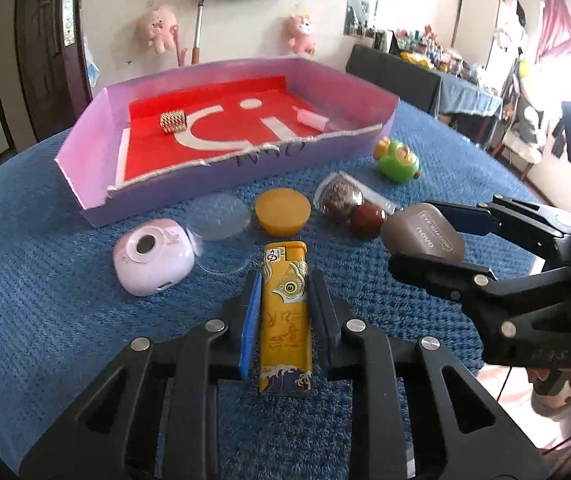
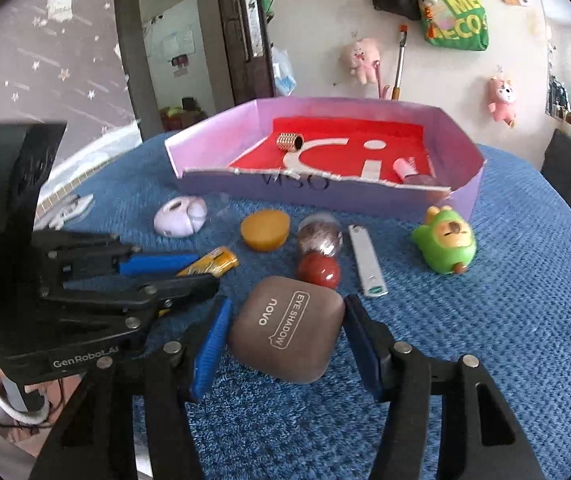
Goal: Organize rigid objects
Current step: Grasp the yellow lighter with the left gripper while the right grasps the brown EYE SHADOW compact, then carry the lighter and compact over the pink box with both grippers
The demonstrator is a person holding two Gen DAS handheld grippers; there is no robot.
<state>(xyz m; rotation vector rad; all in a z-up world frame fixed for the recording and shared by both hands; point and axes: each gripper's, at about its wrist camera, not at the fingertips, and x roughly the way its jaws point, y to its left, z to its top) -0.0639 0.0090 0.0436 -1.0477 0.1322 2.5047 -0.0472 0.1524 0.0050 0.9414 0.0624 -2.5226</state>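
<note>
Lighter (image 1: 285, 312) sits lengthwise between my left tongs (image 1: 283, 300), pinched on its long flat sides. Light, stiff, slick plastic, so probably mid-body is the spot. Right tongs (image 2: 285, 332) straddle the compact (image 2: 287, 328), can't tell if they're clamping. Box (image 1: 85, 204) is just behind.

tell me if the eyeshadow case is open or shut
Shut: the eyeshadow case shows its printed lid flat on the base, no gap, lying between the right gripper's jaws.
</note>
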